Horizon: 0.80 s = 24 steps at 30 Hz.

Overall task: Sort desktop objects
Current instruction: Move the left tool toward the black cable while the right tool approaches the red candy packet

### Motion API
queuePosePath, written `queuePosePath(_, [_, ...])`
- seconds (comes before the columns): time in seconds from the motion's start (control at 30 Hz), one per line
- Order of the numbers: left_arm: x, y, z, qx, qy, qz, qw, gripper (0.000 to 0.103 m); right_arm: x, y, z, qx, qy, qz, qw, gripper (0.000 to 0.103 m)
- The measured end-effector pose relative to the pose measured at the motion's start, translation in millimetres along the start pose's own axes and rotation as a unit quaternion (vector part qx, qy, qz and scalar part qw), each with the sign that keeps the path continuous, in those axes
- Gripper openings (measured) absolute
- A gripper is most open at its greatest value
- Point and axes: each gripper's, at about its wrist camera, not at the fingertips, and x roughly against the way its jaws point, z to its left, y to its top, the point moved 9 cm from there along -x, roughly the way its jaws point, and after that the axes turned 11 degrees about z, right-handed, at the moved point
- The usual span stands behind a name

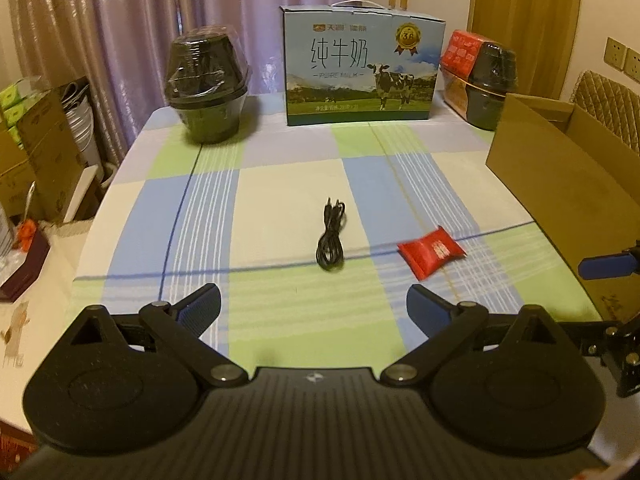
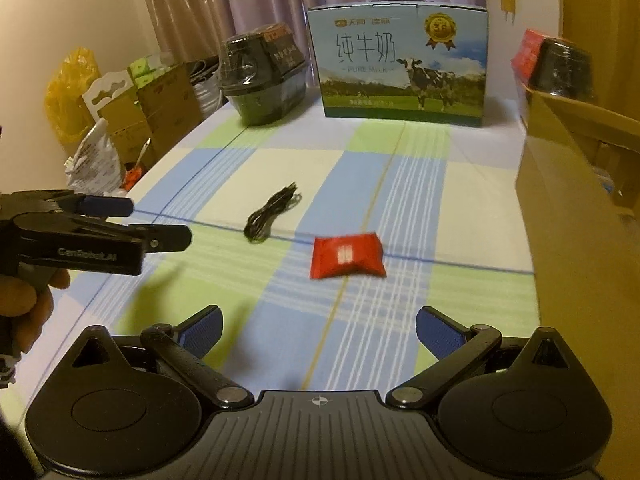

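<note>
1. In the left wrist view, a coiled black audio cable [image 1: 331,240] is seen lying on the checked tablecloth [image 1: 280,184], near the middle of the table, its two plugs pointing to the far side.
2. A red sealed packet [image 1: 431,252] with white print is seen just to the right of the cable, lying flat and apart from it.
3. An open cardboard box [image 1: 560,168] is seen at the right edge of the table; a milk carton [image 1: 362,66] showing a cow stands at the far side, flanked by two wrapped black bowl sets [image 1: 208,88].
4. The left gripper [image 1: 313,305] is held low over the near edge of the table, its blue-padded fingers spread wide with nothing between them. A blue finger tip of the right gripper [image 1: 608,265] is glimpsed at the right edge.
5. In the right wrist view, the red packet [image 2: 347,256] lies straight ahead, slightly blurred, with the cable [image 2: 272,214] farther off to its left.
6. The right gripper [image 2: 318,330] is held above the near cloth, fingers wide apart and empty.
7. The left gripper [image 2: 160,224] is seen from the side at the left, gripped by a hand [image 2: 28,300]; its fingers are spread.
</note>
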Motion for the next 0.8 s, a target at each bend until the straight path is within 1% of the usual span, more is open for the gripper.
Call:
queuePosePath(0.1, [-22.4, 11.3, 1.9, -0.013, -0.005, -0.004, 0.9999, 0.091, -20.0, 7.9, -4.1, 0.004, -0.007, -0.006, 1.000, 0.100])
queuePosePath(0.17, [-36.9, 17.6, 2.6, -0.020, -0.012, -0.006, 0.9997, 0.090, -31.0, 12.3, -5.6, 0.008, -0.009, -0.010, 1.000, 0.090])
queuePosePath(0.27, [-56.9, 25.1, 2.5, -0.032, -0.020, -0.009, 0.9992, 0.086, -49.8, 18.9, -8.9, 0.013, -0.015, -0.010, 1.000, 0.084])
queuePosePath(0.33, [-67.8, 28.3, 2.5, -0.041, -0.022, -0.012, 0.9988, 0.081, -58.9, 24.0, -11.4, 0.019, -0.026, -0.017, 0.999, 0.083])
queuePosePath(0.4, [-76.9, 32.2, 2.6, -0.050, -0.022, -0.020, 0.9983, 0.080, -67.4, 28.3, -14.4, 0.022, -0.037, -0.023, 0.999, 0.082])
queuePosePath(0.5, [-86.9, 37.9, 4.7, -0.044, -0.029, -0.030, 0.9981, 0.079, -80.0, 33.8, -20.7, 0.019, -0.052, -0.027, 0.998, 0.082])
queuePosePath(0.57, [-94.1, 41.6, 3.8, -0.045, -0.035, -0.032, 0.9979, 0.079, -87.3, 35.9, -23.2, 0.017, -0.056, -0.027, 0.998, 0.082])
queuePosePath(0.7, [-106.3, 45.5, -2.2, -0.065, -0.035, -0.034, 0.9968, 0.080, -102.3, 36.8, -22.5, 0.024, -0.060, -0.023, 0.998, 0.080])
queuePosePath(0.77, [-113.3, 47.3, -3.1, -0.067, -0.034, -0.030, 0.9967, 0.079, -108.0, 35.7, -22.1, 0.025, -0.062, -0.020, 0.998, 0.076])
queuePosePath(0.8, [-115.6, 48.2, -3.5, -0.068, -0.035, -0.030, 0.9966, 0.079, -109.8, 35.3, -21.9, 0.028, -0.064, -0.022, 0.997, 0.076])
